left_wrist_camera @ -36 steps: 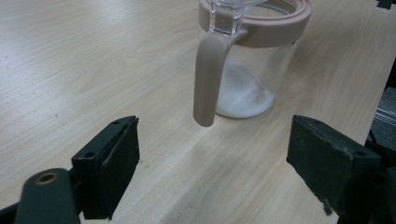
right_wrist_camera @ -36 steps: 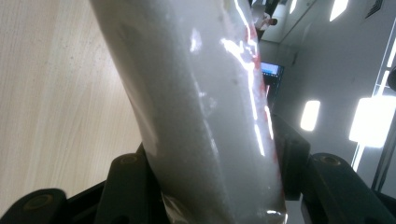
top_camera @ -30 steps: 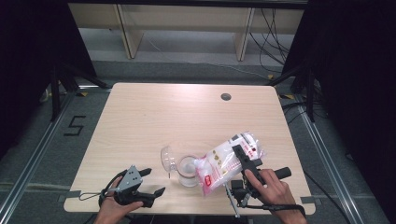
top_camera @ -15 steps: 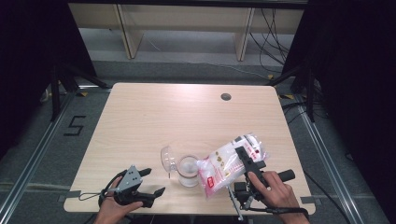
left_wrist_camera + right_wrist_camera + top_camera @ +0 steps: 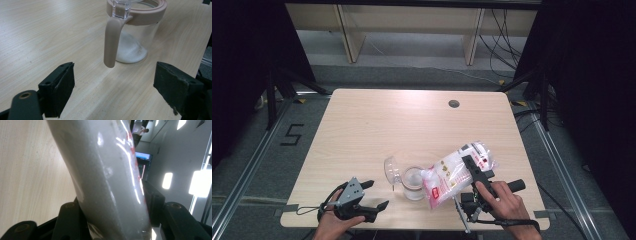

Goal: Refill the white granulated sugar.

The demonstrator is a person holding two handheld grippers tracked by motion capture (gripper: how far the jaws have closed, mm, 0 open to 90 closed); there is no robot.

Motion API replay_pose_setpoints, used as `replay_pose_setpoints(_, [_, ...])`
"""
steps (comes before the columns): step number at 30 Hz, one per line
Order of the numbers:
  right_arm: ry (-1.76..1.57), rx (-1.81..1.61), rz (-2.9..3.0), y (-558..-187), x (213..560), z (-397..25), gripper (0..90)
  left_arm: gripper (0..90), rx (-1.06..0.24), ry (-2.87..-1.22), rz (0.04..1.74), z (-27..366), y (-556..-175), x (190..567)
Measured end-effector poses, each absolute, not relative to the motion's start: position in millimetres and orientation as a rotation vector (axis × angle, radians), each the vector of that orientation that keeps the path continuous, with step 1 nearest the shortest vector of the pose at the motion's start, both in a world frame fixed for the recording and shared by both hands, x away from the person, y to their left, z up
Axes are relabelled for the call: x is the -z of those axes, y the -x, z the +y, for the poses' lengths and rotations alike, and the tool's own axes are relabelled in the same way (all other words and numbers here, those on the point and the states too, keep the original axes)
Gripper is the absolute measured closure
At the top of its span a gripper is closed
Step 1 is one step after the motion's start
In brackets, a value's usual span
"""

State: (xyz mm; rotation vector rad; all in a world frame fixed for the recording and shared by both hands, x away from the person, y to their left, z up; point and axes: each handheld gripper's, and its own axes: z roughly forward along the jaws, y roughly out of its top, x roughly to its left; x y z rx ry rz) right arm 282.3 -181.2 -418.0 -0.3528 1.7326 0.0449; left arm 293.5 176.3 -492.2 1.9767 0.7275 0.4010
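Observation:
A clear glass jar (image 5: 413,183) (image 5: 135,37) with a beige rim and a hanging beige clasp (image 5: 111,42) stands near the table's front edge; white powder lies in its bottom. Its hinged lid (image 5: 391,170) leans open to the left. A plastic bag of white powder (image 5: 451,175) (image 5: 110,177) with a red label is tilted, its lower end over the jar's mouth. My right gripper (image 5: 471,172) (image 5: 112,220) is shut on the bag. To the jar's front left, my left gripper (image 5: 377,195) (image 5: 113,92) stands open, with nothing between its jaws.
The pale wooden table (image 5: 377,130) has a round cable hole (image 5: 454,104) at its far right. Metal rails and cables run along the floor on both sides. A cable (image 5: 307,209) trails from the left gripper at the front edge.
The right gripper has carried the bag a little left and tipped it lower toward the jar. The left gripper has stayed where it was.

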Motion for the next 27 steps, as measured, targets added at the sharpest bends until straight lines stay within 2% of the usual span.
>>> replay_pose_setpoints(27, [0.341, -0.059, 1.733, -275, 419, -181, 54.0, 16.6, -0.380, -1.949, 0.752, 175, -292, 493])
